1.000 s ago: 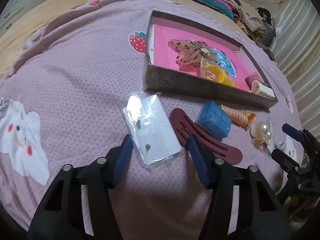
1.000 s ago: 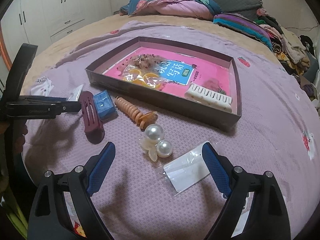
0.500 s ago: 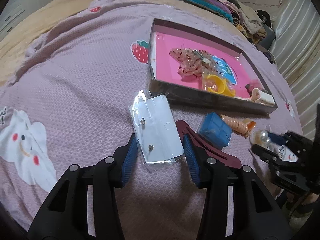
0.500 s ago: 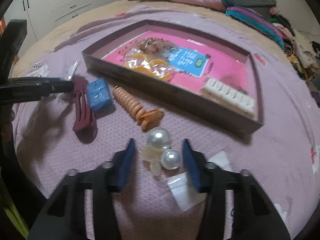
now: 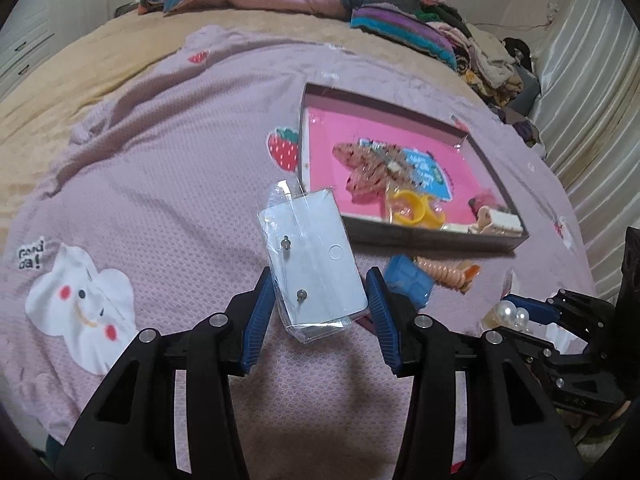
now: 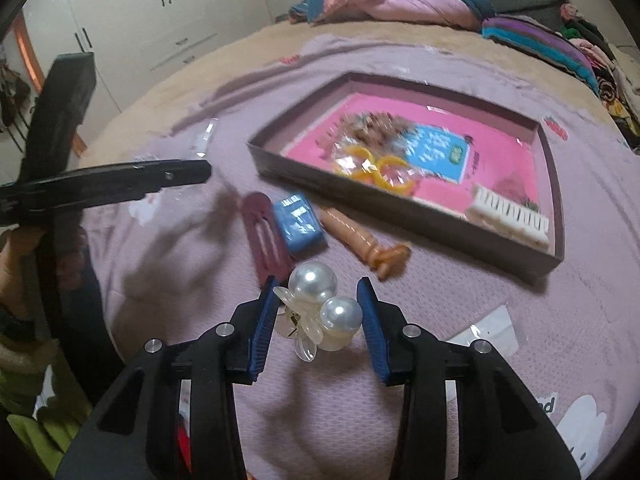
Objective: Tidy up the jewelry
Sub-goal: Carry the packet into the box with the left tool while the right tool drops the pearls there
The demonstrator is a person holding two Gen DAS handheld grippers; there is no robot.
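Note:
My left gripper (image 5: pixel 320 304) is shut on a clear packet holding a white earring card (image 5: pixel 314 258) with two studs, lifted above the bedspread. My right gripper (image 6: pixel 318 320) is shut on a pearl hair clip (image 6: pixel 320 304) with two large pearls and clear petals, also lifted. The open dark box with a pink floor (image 5: pixel 408 236) (image 6: pixel 400 216) lies ahead and holds a patterned scrunchie (image 5: pixel 364 168), yellow rings (image 5: pixel 412 208) and a cream comb clip (image 6: pixel 508 216). On the bedspread lie a maroon hair clip (image 6: pixel 264 236), a blue box (image 6: pixel 298 224) and an orange spiral clip (image 6: pixel 364 244).
A clear packet with a white card (image 6: pixel 484 332) lies on the bedspread right of my right gripper. Folded clothes and bedding (image 5: pixel 400 32) pile at the far edge. The left gripper's arm (image 6: pixel 104 188) shows at the left of the right wrist view.
Both grippers closed on their items and lifted them: the left took the earring card packet, the right took the pearl clip. Both views rose from the bedspread.

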